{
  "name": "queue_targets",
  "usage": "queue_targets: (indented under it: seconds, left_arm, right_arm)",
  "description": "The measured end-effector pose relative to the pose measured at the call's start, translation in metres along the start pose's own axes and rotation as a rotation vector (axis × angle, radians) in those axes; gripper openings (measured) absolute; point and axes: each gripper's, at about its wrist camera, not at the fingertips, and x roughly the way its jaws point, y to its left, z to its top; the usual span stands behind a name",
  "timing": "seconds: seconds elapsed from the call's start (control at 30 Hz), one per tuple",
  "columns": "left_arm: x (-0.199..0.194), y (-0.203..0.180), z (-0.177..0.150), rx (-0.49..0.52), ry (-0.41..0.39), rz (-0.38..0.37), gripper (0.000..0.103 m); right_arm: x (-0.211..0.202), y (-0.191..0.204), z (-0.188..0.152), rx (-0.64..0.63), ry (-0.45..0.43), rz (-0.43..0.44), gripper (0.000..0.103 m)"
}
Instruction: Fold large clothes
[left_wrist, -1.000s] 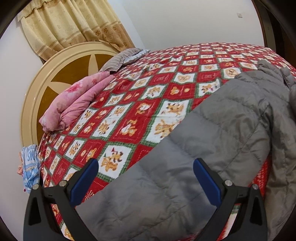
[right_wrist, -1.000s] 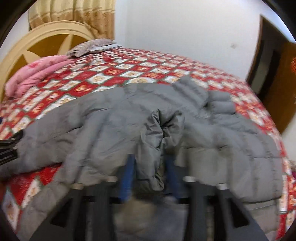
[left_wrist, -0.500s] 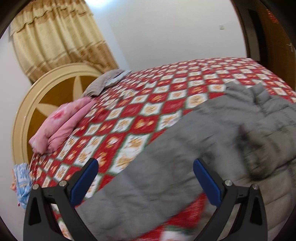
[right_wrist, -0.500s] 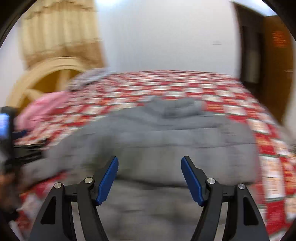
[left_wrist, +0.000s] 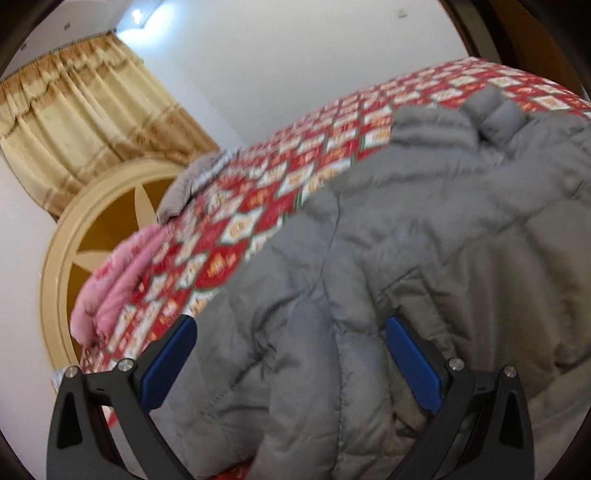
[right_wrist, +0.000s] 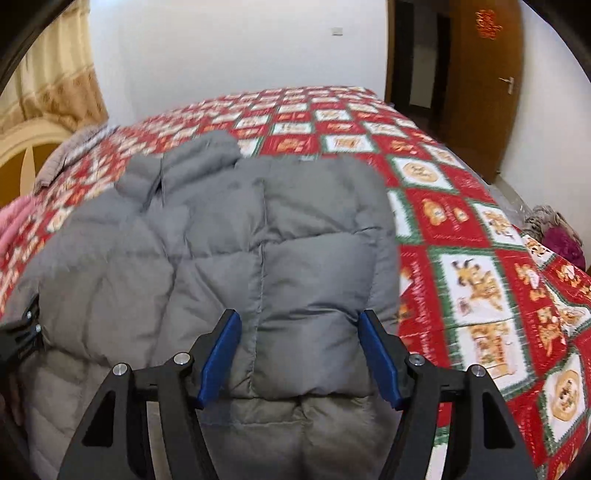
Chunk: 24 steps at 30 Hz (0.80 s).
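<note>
1. Grey quilted puffer jacket (right_wrist: 229, 251) lies spread on the red patchwork cartoon-print bedspread (right_wrist: 480, 258), its sides apparently already folded inward.
2. Left gripper (left_wrist: 288, 365) hovers over the jacket's near edge, blue-padded jaws wide apart, gripping nothing.
3. Right gripper (right_wrist: 299, 358) likewise straddles the folded panel with jaws apart, seemingly ready for the next fold.

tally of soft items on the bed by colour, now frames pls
Grey: 2, puffer jacket and folded grey cloth near the headboard
Pink: 1, bundled pink blanket
Red patterned: 1, bedspread under all of them
Total: 4
</note>
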Motion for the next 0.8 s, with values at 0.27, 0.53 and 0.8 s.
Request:
queue_targets:
  seconds: [0.27,0.53,0.8]
  left_arm:
    - [0.018,0.009,-0.008,-0.083,0.082,-0.082,0.103]
    - [0.0,0.048,-0.012,-0.157,0.098,-0.103,0.103]
    - [-0.016,0.146,-0.038,-0.23,0.005,-0.003,0.103]
  right_arm:
    - [0.021,0.002,-0.01,-0.046,0.019,-0.04,0.068]
    - [0.022,0.011,-0.008,-0.101,0.03,-0.084,0.068]
    - [-0.034,0.05,0.014,-0.137,-0.054,0.003,0.069]
